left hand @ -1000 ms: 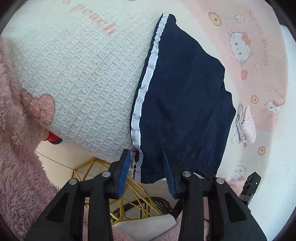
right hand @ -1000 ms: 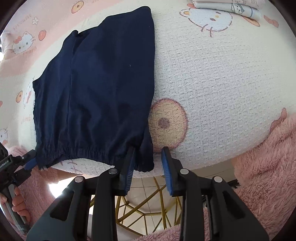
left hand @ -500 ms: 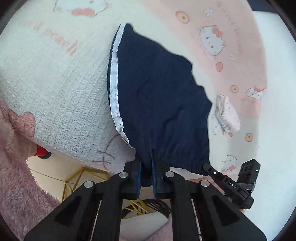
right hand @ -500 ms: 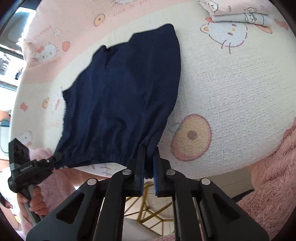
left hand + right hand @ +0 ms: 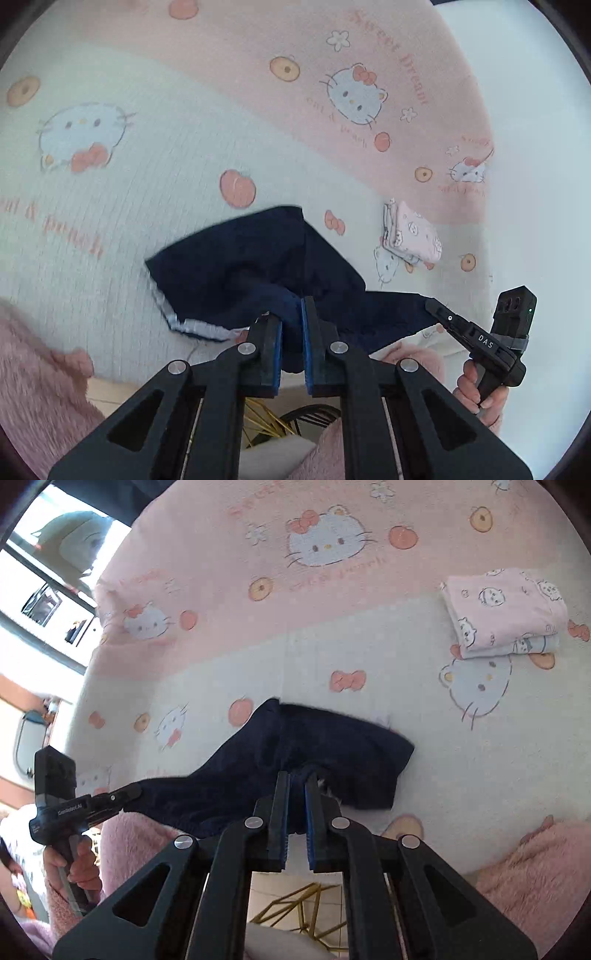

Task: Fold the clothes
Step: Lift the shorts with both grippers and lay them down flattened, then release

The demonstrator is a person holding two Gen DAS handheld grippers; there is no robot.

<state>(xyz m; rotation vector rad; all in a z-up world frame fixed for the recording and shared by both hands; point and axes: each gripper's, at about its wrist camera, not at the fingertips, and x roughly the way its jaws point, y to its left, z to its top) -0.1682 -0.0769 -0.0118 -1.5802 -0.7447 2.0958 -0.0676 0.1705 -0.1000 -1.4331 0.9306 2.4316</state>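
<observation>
A cream and pink cartoon-cat blanket (image 5: 155, 192) covers the bed, with pink fleece (image 5: 33, 369) along its near edge and a gold wire frame (image 5: 295, 904) visible on the tiled floor below. The navy shorts (image 5: 240, 266) hang at the near edge of the blanket, lifted by the waistband end, while their far part bunches on the cream cloth. In the left wrist view the left tongs (image 5: 291, 325) are clamped tight on a fold of the navy fabric, and the waistband stretches from there toward 3 o'clock, where the tip of the right tongs (image 5: 430, 304) pinches its other corner. So the long axis of the raised edge runs 9 to 3 o'clock, and the body of the shorts points away toward 12 o'clock. A white side stripe (image 5: 199, 326) shows at about 8 o'clock from the left tongs. In the right wrist view the right tongs are likewise closed on dark fabric between the blue pads (image 5: 309, 812), and the cloth runs toward 9 o'clock to the left tongs, held in a hand (image 5: 79, 864). A folded pink garment stack (image 5: 506, 613) lies well apart, toward 2 o'clock.
</observation>
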